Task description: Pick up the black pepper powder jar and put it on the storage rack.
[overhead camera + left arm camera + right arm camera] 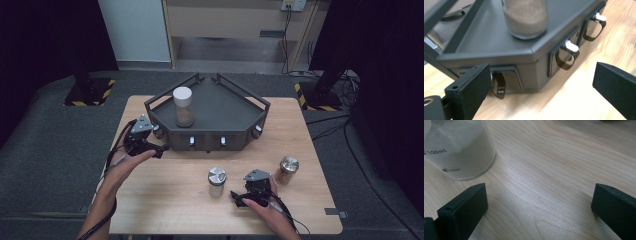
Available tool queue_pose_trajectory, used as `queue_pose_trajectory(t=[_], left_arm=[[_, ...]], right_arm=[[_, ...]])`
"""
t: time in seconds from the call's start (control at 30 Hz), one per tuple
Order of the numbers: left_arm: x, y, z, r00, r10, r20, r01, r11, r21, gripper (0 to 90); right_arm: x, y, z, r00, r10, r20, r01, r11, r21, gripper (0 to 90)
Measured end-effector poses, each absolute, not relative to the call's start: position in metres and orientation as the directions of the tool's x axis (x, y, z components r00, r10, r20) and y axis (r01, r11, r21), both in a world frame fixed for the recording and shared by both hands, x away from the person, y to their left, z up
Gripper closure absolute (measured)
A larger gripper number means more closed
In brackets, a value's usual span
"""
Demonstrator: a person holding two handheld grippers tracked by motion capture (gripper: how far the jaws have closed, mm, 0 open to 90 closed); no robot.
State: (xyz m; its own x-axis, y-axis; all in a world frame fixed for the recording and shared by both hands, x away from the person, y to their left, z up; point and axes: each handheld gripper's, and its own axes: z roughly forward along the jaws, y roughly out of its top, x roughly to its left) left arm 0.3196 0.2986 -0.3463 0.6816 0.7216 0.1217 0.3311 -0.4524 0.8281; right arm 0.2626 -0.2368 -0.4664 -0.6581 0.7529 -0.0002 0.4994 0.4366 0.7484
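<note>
A dark grey five-sided tray (pixel 220 110) with low rails stands at the back middle of the wooden table. On its left part stands a white-lidded jar (pixel 183 106) of tan powder (pixel 525 18). My left gripper (pixel 156 143) is open at the tray's front left corner, jaws wide apart (pixel 539 92) and empty, facing the tray's side latches (pixel 570 48). My right gripper (pixel 238 195) rests low near the table's front edge, open and empty (pixel 539 210). Just beyond its left jaw stands a silver-lidded jar (pixel 217 181) of pale powder (pixel 456 150), marked 100ml.
A second silver-lidded jar (pixel 287 169) with brownish contents stands right of my right gripper. Several strap latches with white tabs (pixel 223 141) line the tray's front wall. Bare wood (pixel 170 195) lies between my two hands.
</note>
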Motion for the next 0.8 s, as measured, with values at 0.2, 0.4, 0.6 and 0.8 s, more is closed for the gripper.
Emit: queue_pose_trajectory(t=[0.2, 0.4, 0.6, 0.8], left_arm=[[0.308, 0.301, -0.357, 0.675, 0.73, 0.11, 0.344, -0.443, 0.828, 0.8], [0.299, 0.296, -0.367, 0.671, 0.735, 0.095, 0.365, -0.439, 0.821, 0.8], [0.29, 0.291, -0.382, 0.677, 0.732, 0.075, 0.372, -0.429, 0.823, 0.8], [0.283, 0.292, -0.395, 0.671, 0.739, 0.063, 0.384, -0.42, 0.822, 1.0]], right_arm=[[0.263, -0.237, -0.466, -0.658, 0.753, 0.0, 0.5, 0.436, 0.748, 0.7], [0.263, -0.237, -0.466, -0.658, 0.753, 0.0, 0.499, 0.436, 0.748, 0.7], [0.263, -0.237, -0.466, -0.658, 0.753, 0.0, 0.5, 0.436, 0.748, 0.7], [0.263, -0.237, -0.466, -0.658, 0.753, 0.0, 0.499, 0.436, 0.748, 0.7]])
